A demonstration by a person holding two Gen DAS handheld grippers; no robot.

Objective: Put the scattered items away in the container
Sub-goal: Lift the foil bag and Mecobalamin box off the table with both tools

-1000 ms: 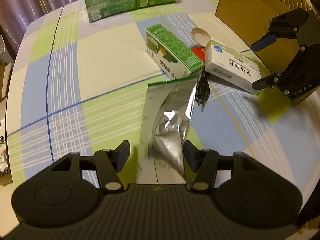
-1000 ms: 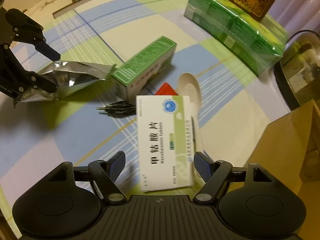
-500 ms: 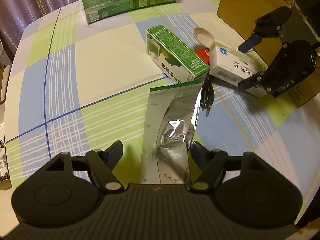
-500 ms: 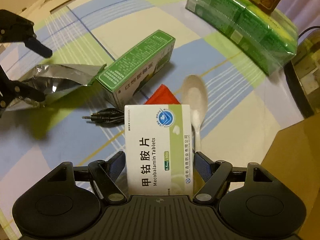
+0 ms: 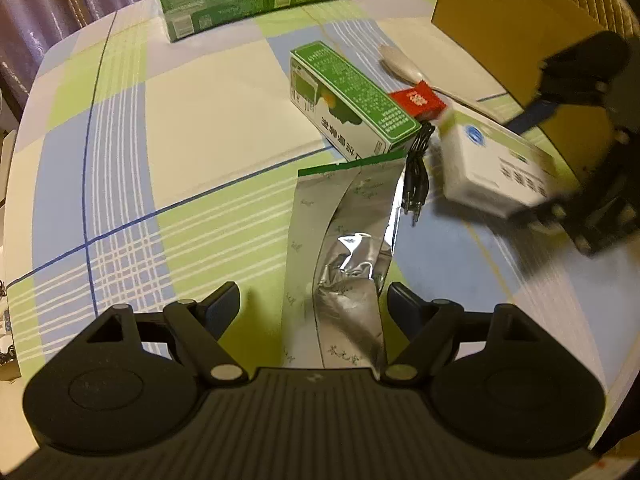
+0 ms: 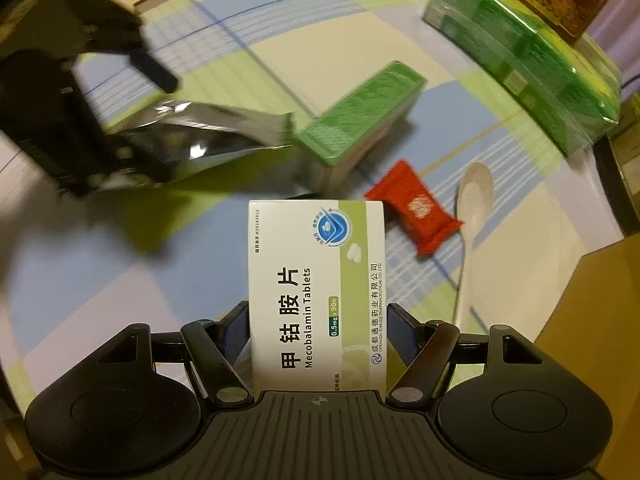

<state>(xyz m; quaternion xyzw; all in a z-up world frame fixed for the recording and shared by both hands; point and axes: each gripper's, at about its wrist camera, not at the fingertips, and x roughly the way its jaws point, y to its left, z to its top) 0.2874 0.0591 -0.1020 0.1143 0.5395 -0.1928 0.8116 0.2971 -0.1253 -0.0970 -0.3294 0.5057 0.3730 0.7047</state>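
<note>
Right claw grips the tablet box; left claw gapes around the foil pouch.

Both wrist views face each other low across the table.

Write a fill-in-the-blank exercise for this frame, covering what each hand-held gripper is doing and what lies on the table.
1. The right hand-held gripper is shut on the white box of ____ tablets.
2. The left hand-held gripper is open, with a silver ____ pouch lying between its fingers.
3. The red sachet lies between the green carton and the white ____.
4. The container, a brown ____ box, stands at the table's edge.

Missing words: Mecobalamin; foil; spoon; cardboard
</note>
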